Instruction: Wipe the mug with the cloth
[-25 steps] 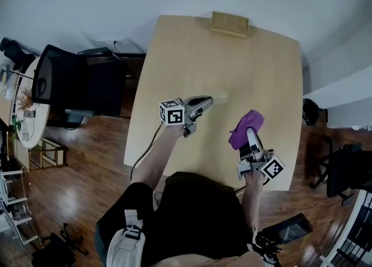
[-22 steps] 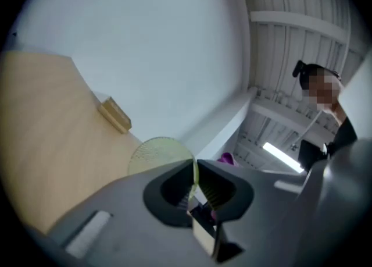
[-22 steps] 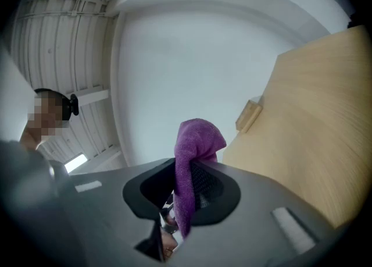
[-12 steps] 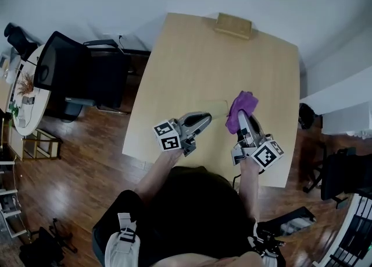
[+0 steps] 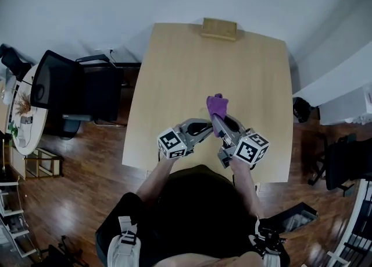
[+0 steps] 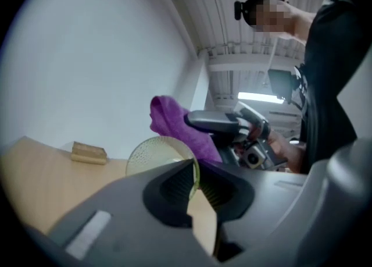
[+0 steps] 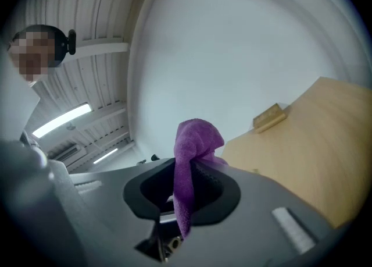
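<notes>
A pale green speckled mug [image 6: 158,154] is lifted off the table and lies on its side, its round end facing the left gripper view. My left gripper [image 6: 195,180] is shut on its rim wall. The purple cloth [image 7: 192,143] hangs bunched between the jaws of my right gripper [image 7: 185,189], which is shut on it. In the head view both grippers meet above the table's near half, left gripper [image 5: 204,126] and right gripper [image 5: 217,121] tip to tip. The cloth [image 5: 217,106] lies against the mug's far side [image 6: 173,121]. In the head view the mug is hidden.
A light wooden table [image 5: 174,79] carries a small wooden block [image 5: 219,28] at its far edge. A black office chair [image 5: 72,91] stands to the left, beside a round white side table [image 5: 20,123]. Dark wooden floor surrounds the table.
Both grippers have risen and come together near the table's front. The right gripper carried the cloth leftward up to the mug in the left gripper. Both have rolled.
</notes>
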`<action>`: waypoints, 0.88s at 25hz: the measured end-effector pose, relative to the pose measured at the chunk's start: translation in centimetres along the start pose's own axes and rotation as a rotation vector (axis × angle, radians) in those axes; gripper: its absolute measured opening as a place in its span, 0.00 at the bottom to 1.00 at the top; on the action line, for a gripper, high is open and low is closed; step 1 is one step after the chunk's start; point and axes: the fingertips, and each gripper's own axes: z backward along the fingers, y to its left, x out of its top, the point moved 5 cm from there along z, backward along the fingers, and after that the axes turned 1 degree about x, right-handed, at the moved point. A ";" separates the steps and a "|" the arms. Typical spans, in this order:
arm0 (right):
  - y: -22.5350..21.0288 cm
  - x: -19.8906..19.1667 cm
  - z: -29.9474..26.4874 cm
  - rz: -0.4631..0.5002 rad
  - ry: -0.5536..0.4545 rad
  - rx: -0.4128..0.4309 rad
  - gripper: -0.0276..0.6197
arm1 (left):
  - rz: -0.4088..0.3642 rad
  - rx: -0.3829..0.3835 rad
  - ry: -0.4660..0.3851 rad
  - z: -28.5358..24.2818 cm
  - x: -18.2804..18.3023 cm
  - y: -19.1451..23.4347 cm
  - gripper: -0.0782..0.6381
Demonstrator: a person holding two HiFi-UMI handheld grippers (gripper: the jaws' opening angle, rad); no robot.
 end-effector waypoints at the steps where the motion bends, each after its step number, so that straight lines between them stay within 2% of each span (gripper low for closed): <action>1: 0.7 -0.5 -0.4 0.012 0.035 0.027 0.14 | -0.017 -0.004 0.007 -0.2 -0.3 0.0 0.17; 5: 2.8 -1.9 -1.3 0.065 0.155 0.118 0.14 | -0.038 0.006 -0.011 0.3 0.3 -0.1 0.17; 6: 3.0 -1.8 -1.1 0.050 0.148 0.146 0.14 | -0.048 0.009 -0.018 0.6 0.4 -0.2 0.17; 8: 2.6 -0.2 -0.1 -0.002 0.062 0.165 0.14 | -0.080 0.014 -0.023 1.1 0.4 -0.3 0.17; 9: 1.8 1.1 0.8 -0.019 -0.005 0.133 0.14 | -0.102 0.015 -0.020 1.4 0.3 -0.3 0.17; 11: -0.7 3.8 2.9 -0.034 -0.126 0.004 0.14 | -0.149 0.018 -0.014 1.8 0.1 -0.4 0.17; 13: -3.0 5.2 4.4 -0.049 -0.181 -0.109 0.14 | -0.198 0.019 -0.007 2.3 -0.5 -0.4 0.17; 16: -4.1 4.2 4.4 -0.055 -0.128 -0.158 0.14 | -0.247 0.009 -0.003 2.3 -0.9 -0.7 0.17; 19: -3.5 1.4 2.3 -0.058 -0.017 -0.119 0.14 | -0.284 -0.020 0.021 1.6 -1.3 -1.1 0.17; 22: -1.7 -0.8 0.5 -0.030 0.062 -0.051 0.14 | -0.333 -0.042 0.082 1.1 -2.8 -1.0 0.17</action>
